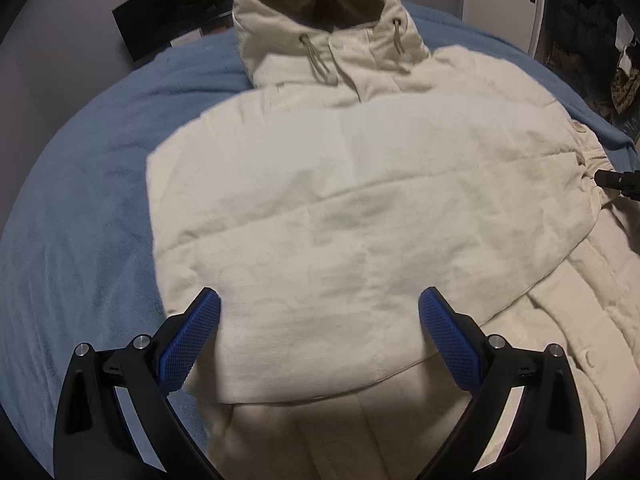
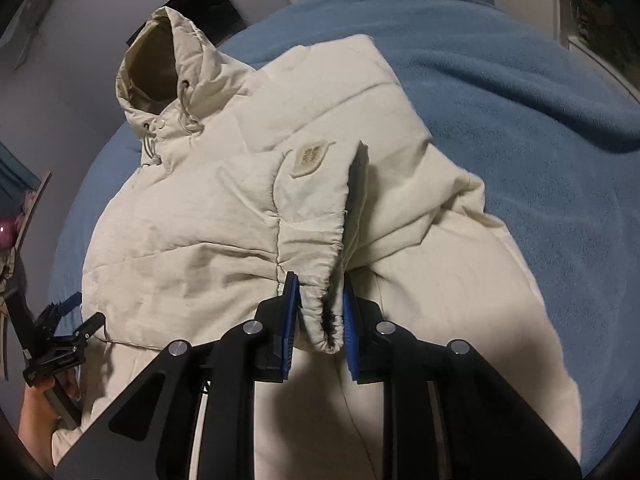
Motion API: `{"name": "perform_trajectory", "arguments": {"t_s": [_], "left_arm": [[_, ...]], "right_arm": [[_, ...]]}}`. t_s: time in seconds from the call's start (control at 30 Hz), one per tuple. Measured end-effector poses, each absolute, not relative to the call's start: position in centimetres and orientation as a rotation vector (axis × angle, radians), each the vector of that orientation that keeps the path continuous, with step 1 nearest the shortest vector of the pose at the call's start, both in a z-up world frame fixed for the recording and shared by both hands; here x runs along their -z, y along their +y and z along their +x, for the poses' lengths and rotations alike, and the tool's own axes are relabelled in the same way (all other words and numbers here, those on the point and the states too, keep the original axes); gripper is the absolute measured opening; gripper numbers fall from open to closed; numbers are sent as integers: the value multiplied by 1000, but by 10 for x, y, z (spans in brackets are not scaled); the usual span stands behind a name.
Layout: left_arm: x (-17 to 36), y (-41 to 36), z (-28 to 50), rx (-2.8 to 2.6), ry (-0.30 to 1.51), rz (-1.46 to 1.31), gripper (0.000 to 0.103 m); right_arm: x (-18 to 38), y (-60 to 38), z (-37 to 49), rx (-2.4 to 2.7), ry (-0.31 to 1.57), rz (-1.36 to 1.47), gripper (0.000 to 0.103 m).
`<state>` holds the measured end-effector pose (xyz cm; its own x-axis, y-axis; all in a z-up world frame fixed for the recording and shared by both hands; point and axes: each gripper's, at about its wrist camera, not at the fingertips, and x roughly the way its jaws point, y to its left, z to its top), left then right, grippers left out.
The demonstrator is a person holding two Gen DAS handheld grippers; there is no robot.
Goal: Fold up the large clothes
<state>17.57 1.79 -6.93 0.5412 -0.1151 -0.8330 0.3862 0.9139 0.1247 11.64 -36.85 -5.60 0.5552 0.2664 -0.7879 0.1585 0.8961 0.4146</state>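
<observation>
Cream puffy hooded jacket (image 1: 360, 184) lies on blue fleece blanket (image 1: 92, 184); our right gripper (image 2: 320, 312) pinches its elastic sleeve cuff (image 2: 324, 320), left gripper (image 1: 320, 320) spread wide above it.

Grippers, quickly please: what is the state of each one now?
Left gripper: open, holding nothing, over the jacket.
Right gripper: closed on the sleeve cuff.

I can read no words, numbers or brand names anywhere in what I see. The only mark is a shield-shaped patch (image 2: 310, 159) sewn on the sleeve of the cream jacket (image 2: 192, 216), just above the middle of my right wrist's view; it carries a pale embroidered emblem, too faint to make out as letters. In my left wrist's view the patch shows only as a small blur at the right edge.
</observation>
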Motion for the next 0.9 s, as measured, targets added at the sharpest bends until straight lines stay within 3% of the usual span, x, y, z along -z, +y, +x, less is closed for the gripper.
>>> {"name": "perform_trajectory", "arguments": {"t_s": [0.23,0.33,0.37,0.4,0.5,0.77,0.9], "left_arm": [[78,17,178,304,968,318,97],[81,18,179,301,968,315,97],[80,18,179,301,968,315,97],[80,18,179,300,967,316,97],[81,18,180,298,967,321,97],[83,19,181,293,975,313,97],[89,19,184,285,1001,299,98]], "right_arm": [[53,-365,114,-56,976,445,22],[47,-366,113,-35,961,426,40],[43,-366,112,-25,938,417,52],[38,-365,111,-21,910,409,59],[26,-356,112,-5,863,346,71],[15,-316,138,-22,817,118,91],[36,-304,157,-23,881,90,94]]}}
